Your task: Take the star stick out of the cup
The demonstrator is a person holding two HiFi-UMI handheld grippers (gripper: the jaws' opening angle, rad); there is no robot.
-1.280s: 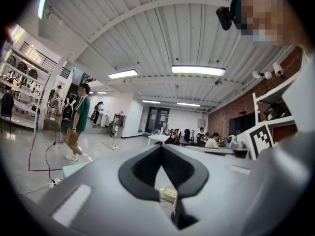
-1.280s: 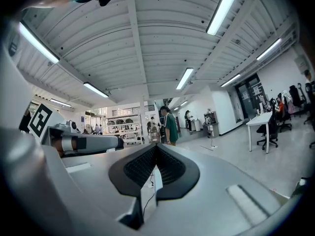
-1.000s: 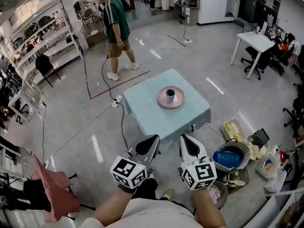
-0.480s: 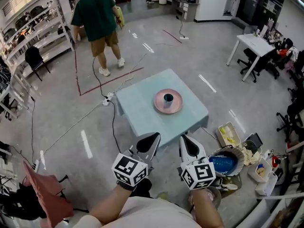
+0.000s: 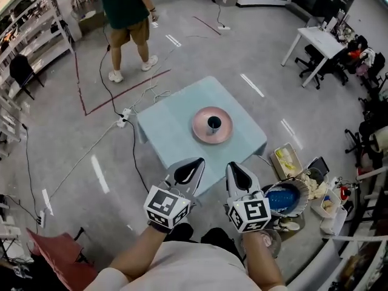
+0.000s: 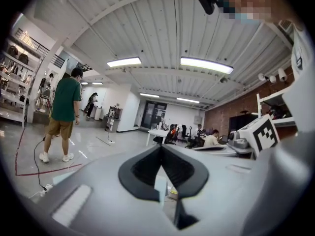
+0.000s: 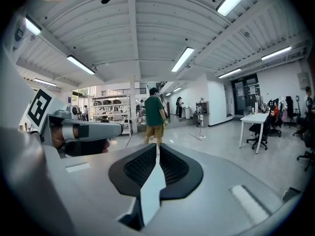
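A dark cup (image 5: 213,123) stands on a round pink plate (image 5: 199,130) in the middle of a small light-blue table (image 5: 173,135). From this distance I cannot make out the star stick in the cup. Both grippers are held close to my body, short of the table's near edge and well apart from the cup. My left gripper (image 5: 196,163) (image 6: 160,149) has its jaws meeting at the tips with nothing between them. The jaws of my right gripper (image 5: 234,165) (image 7: 157,149) are likewise pressed together and empty. Neither gripper view shows the cup.
A person in a green shirt (image 5: 124,8) stands at the far left, beyond red floor tape and cables (image 5: 121,115). A blue basin (image 5: 285,199) and bins of clutter sit on the floor right of the table. A white desk (image 5: 315,40) stands at the back right.
The table with plate and cup has drawn nearer and sits more centred under my view. The person in green has walked further off to the upper left. Both grippers stay shut.
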